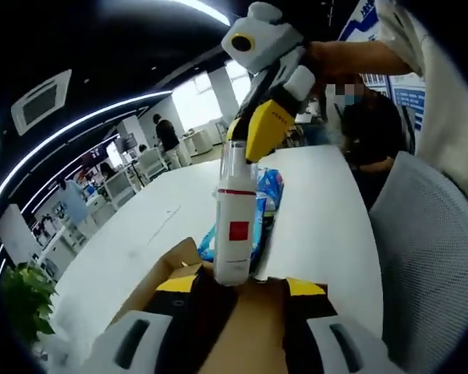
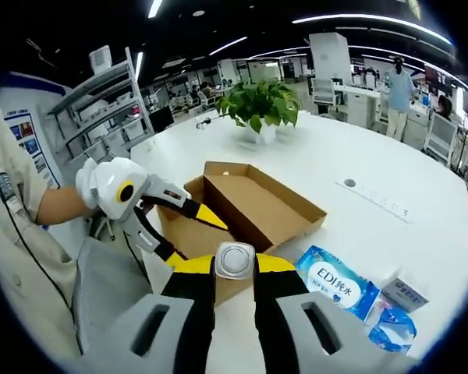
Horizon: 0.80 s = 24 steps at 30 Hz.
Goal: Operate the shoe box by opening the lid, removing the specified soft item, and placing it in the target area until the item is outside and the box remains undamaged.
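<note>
Two round fisheye views over a white desk (image 2: 405, 156) in an open-plan office.

In the left gripper view, the left hand-held gripper (image 1: 238, 292) rises from 6 o'clock, its black, yellow-tipped jaws apart with brown cardboard of the shoe box (image 1: 171, 269) between and below them. Just past the jaw tips stands a white bottle (image 1: 234, 234) with a clear cap and a red square on its label, upright at the centre of the view. The right hand-held gripper (image 1: 257, 136) reaches down from 12 o'clock and is clamped on the bottle's cap. Behind the bottle, toward 1 o'clock, a blue wipes pack (image 1: 267, 191) lies on the desk. A grey mesh chair (image 1: 429, 249) sits at 3 o'clock.

In the right gripper view, the right hand-held gripper (image 2: 234, 269) rises from 6 o'clock, jaws closed on the bottle's round cap (image 2: 234, 259), seen from above. The shoe box (image 2: 257, 199) sits open at the centre, brown cardboard, its lid standing up beside the tray. The left hand-held gripper (image 2: 195, 226) comes in from 9 o'clock, its jaws apart at the box's near edge. The blue wipes pack (image 2: 335, 284) lies at 4 o'clock, with a small box (image 2: 402, 294) and another blue pack (image 2: 394, 331) beyond it. A potted plant (image 2: 261, 105) stands at 12 o'clock.
</note>
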Tool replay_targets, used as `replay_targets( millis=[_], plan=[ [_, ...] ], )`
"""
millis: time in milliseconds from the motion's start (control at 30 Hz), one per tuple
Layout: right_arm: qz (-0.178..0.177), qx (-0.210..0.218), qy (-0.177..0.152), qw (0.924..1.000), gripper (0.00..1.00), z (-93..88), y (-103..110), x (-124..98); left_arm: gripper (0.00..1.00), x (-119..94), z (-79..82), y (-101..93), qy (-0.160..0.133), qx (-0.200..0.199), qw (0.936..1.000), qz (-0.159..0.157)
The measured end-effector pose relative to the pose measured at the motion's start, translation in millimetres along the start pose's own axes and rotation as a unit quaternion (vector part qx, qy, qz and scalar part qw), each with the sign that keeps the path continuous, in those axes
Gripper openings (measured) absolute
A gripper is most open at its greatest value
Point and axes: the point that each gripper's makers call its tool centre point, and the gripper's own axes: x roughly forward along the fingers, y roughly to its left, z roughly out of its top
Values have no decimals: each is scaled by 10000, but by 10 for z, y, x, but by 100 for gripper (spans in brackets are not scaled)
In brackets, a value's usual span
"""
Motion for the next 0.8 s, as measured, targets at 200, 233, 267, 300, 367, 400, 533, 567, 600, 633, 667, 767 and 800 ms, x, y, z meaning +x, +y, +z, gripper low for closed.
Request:
replay_targets(
  millis=[200,233,267,300,367,400,533,567,600,633,667,767,800],
  plan=[
    [-81,-269,28,9996,15,100,-88,-88,50,-97,-29,124,-64,-505,9985,188],
    [-95,-316,37,9994,15,122,-109,-106,51,-118,-41,147,-58,-570,9981,233],
    [-114,-365,41,9993,15,138,-126,-122,51,-131,-51,162,-50,-610,9978,252],
    [-133,-415,43,9990,15,164,-148,-141,52,-150,-69,178,-32,-657,9975,263],
    [-158,-481,40,9987,15,199,-174,-168,54,-170,-84,196,-15,-689,9972,294],
    [-173,-506,37,9986,15,216,-191,-179,55,-191,-92,213,-17,-713,9969,325],
    [-255,-631,42,9977,15,286,-273,-235,59,-255,-121,275,-51,-958,9945,421],
    [-279,-658,46,9974,15,301,-295,-250,60,-267,-125,283,-61,-1002,9940,434],
    [-293,-683,46,9972,15,311,-305,-259,61,-285,-134,295,-77,-1055,9933,456],
    [-306,-714,53,9970,15,325,-321,-273,62,-296,-144,306,-80,-1095,9928,478],
    [-318,-747,58,9967,15,334,-340,-283,62,-310,-157,318,-84,-1150,9921,500],
    [-365,-815,71,9960,15,363,-386,-307,64,-339,-199,341,-68,-1252,9907,535],
    [-384,-855,84,9956,15,371,-406,-314,65,-348,-208,349,-66,-1256,9905,548]
  ],
)
